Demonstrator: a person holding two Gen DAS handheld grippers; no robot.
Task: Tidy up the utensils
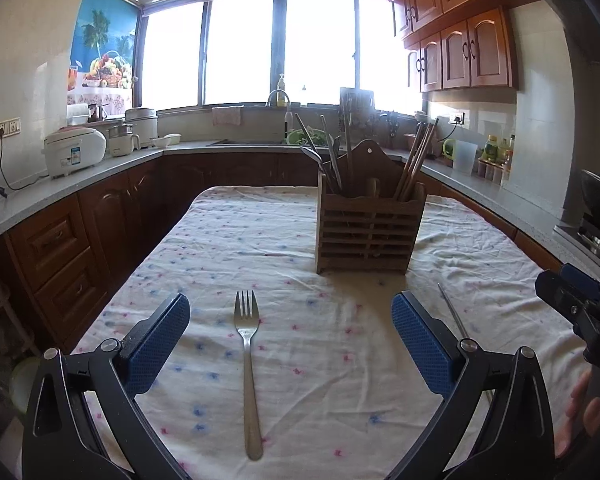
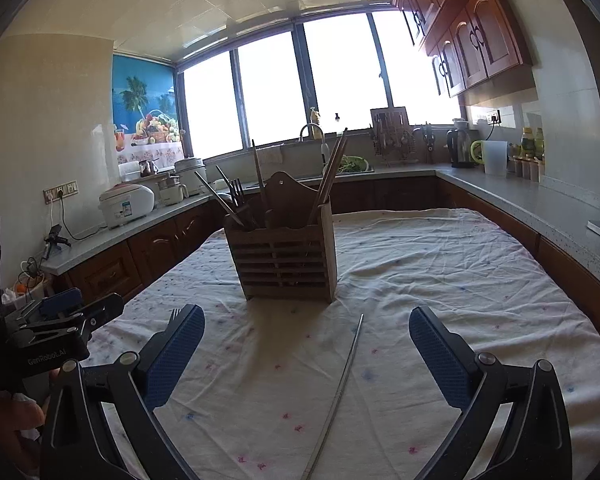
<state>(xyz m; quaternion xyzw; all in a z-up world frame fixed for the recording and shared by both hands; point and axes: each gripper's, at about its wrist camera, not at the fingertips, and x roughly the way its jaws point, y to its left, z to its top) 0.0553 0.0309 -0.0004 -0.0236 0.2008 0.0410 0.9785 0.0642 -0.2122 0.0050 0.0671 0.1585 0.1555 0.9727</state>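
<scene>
A steel fork (image 1: 248,364) lies on the cloth, tines pointing away, between the fingers of my open, empty left gripper (image 1: 290,320). A wooden utensil holder (image 1: 366,232) stands further back on the table with chopsticks, forks and spoons in it; it also shows in the right wrist view (image 2: 286,258). A thin metal chopstick (image 2: 342,388) lies on the cloth between the fingers of my open, empty right gripper (image 2: 306,332). The chopstick also shows in the left wrist view (image 1: 454,316), and the fork's tines (image 2: 174,314) peek out behind the right gripper's left finger.
The table is covered by a white dotted cloth (image 1: 260,240). Kitchen counters (image 1: 80,176) run around it with a rice cooker (image 1: 74,150), a sink (image 2: 340,168) and bottles. The right gripper's body (image 1: 580,304) shows at the left view's right edge.
</scene>
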